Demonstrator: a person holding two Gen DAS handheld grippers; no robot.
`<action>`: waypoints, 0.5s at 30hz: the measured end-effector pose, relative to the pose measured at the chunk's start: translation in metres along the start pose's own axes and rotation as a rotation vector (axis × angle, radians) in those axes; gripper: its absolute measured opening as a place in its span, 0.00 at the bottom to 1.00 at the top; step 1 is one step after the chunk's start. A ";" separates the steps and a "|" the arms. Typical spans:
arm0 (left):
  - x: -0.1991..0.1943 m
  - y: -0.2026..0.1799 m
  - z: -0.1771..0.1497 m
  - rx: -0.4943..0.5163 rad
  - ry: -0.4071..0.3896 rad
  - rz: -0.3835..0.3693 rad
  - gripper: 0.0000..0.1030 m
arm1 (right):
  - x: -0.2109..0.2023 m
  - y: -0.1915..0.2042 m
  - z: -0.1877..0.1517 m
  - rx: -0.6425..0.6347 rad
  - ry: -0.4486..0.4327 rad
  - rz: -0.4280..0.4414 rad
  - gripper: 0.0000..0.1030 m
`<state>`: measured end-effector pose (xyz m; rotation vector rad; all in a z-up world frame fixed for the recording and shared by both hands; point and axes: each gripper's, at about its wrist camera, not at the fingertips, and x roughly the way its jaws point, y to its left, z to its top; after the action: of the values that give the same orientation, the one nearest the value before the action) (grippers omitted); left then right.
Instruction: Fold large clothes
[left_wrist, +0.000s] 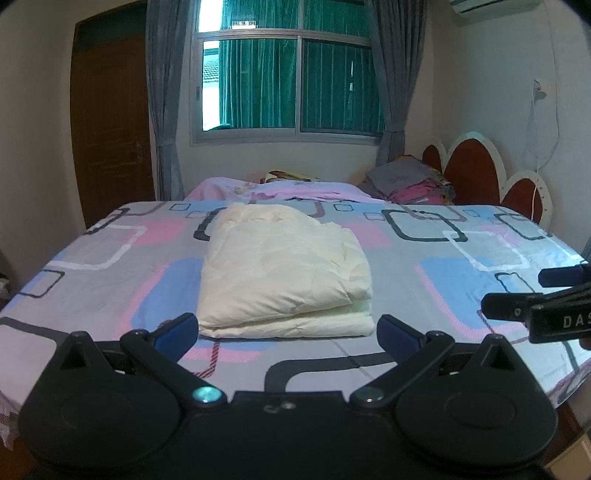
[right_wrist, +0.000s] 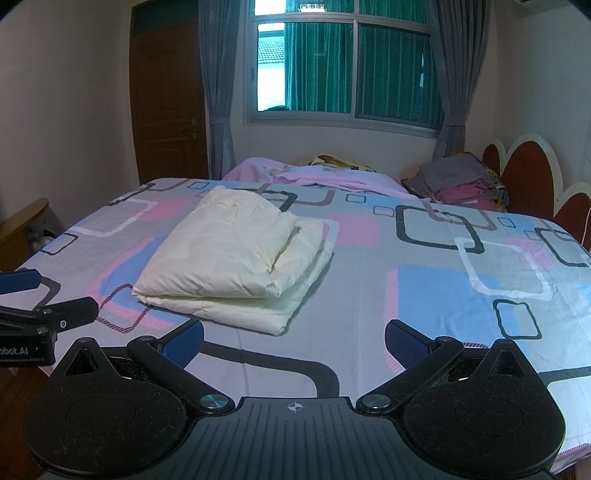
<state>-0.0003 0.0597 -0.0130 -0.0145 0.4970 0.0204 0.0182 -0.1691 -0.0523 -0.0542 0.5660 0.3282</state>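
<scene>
A cream garment (left_wrist: 284, 273) lies folded into a thick rectangle on the patterned bed sheet (left_wrist: 424, 266). My left gripper (left_wrist: 288, 332) is open just short of the garment's near edge, holding nothing. In the right wrist view the same cream garment (right_wrist: 236, 254) lies ahead and to the left. My right gripper (right_wrist: 293, 341) is open over bare bed sheet (right_wrist: 406, 295), to the right of the garment, also holding nothing. The right gripper (left_wrist: 517, 291) shows at the right edge of the left wrist view, and the left gripper (right_wrist: 40, 295) at the left edge of the right one.
A pink blanket (left_wrist: 280, 190) lies rumpled at the far side of the bed. A stack of folded clothes (left_wrist: 410, 181) sits at the far right by the red headboard (left_wrist: 476, 170). Behind are a curtained window (left_wrist: 288, 81) and a wooden door (left_wrist: 110, 122).
</scene>
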 end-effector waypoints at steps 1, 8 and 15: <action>-0.001 0.002 -0.001 -0.006 -0.012 -0.003 1.00 | 0.000 0.000 0.000 0.000 0.001 -0.001 1.00; -0.003 0.003 0.001 -0.016 -0.026 0.030 0.99 | -0.003 -0.003 -0.002 -0.003 -0.002 0.011 1.00; -0.007 -0.005 0.003 0.020 -0.061 0.033 1.00 | -0.004 -0.006 -0.001 -0.011 -0.005 0.027 1.00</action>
<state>-0.0054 0.0550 -0.0069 0.0138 0.4360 0.0482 0.0171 -0.1762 -0.0511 -0.0568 0.5602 0.3579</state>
